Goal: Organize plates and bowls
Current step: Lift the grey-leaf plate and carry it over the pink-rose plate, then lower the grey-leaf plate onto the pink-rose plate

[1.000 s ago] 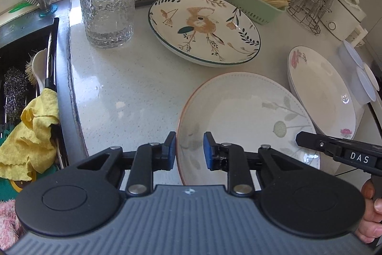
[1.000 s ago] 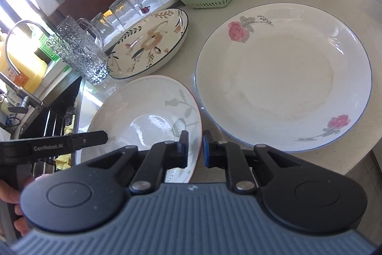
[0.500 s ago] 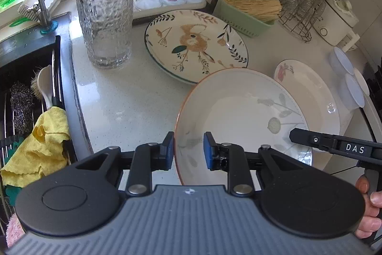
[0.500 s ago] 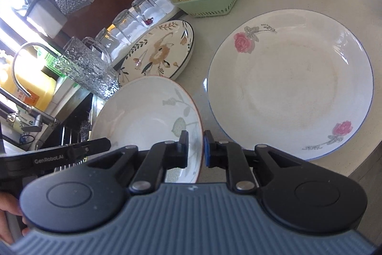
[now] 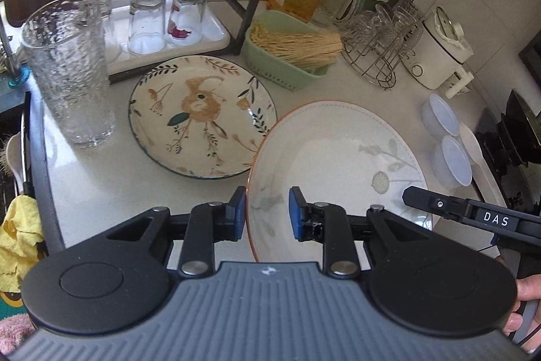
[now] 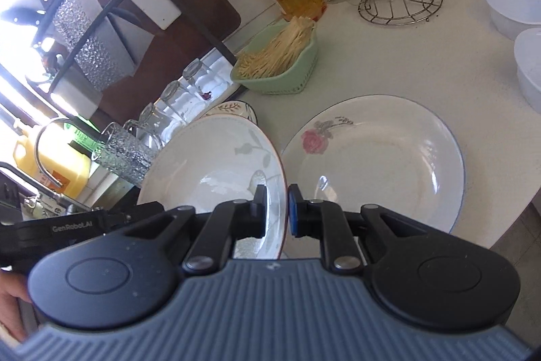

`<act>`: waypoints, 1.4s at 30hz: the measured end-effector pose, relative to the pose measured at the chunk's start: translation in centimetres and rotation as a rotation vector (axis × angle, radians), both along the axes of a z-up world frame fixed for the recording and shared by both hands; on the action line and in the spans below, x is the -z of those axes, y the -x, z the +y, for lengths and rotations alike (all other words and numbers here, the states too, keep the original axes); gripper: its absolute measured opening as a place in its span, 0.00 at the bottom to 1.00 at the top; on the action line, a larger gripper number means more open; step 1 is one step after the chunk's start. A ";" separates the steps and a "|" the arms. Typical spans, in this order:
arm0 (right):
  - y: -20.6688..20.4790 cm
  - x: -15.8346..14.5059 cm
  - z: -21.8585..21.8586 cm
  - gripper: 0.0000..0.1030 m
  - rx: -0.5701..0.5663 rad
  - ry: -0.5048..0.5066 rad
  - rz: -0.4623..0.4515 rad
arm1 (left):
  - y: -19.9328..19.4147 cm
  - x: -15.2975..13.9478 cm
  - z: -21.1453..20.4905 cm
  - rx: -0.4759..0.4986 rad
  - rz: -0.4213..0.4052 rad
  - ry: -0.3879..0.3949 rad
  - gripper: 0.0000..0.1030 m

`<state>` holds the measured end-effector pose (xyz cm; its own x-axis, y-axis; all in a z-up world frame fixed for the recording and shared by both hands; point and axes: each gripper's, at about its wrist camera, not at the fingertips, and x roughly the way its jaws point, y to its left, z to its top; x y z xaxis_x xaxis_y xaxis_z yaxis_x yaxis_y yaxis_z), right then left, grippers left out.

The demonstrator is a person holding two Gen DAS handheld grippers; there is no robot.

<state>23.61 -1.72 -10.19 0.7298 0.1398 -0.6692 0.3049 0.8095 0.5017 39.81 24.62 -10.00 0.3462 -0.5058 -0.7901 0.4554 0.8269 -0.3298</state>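
Both the left gripper (image 5: 266, 213) and right gripper (image 6: 276, 210) have fingers clamped on the leaf-print plate's (image 5: 338, 158) rim, between the bird plate (image 5: 203, 115) and rose plate (image 6: 378, 158); a green basket (image 5: 280, 66) holds sticks.

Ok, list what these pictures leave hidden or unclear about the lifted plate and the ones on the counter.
- Lifted plate: near rim hidden behind the left gripper body, left view; same behind the right gripper, right view.
- Rose plate: absent from the left view, covered by the lifted plate; near edge hidden by the gripper, right view.
- Bird plate: only a sliver shows in the right view.
- Whether the lifted plate touches anything below: cannot tell.
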 end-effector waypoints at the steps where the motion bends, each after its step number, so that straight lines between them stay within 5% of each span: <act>1: 0.0 0.1 -0.7 0.16 -0.001 -0.001 0.004 | -0.2 0.4 -0.7 0.008 0.005 0.001 0.29; 20: -1.5 4.2 -12.8 0.16 -0.094 -0.065 0.105 | -2.7 4.8 -13.9 0.029 0.133 -0.099 0.29; 42: -3.3 5.3 -13.3 0.16 -0.165 -0.052 0.133 | -2.9 5.9 -15.0 -0.013 0.156 -0.175 0.29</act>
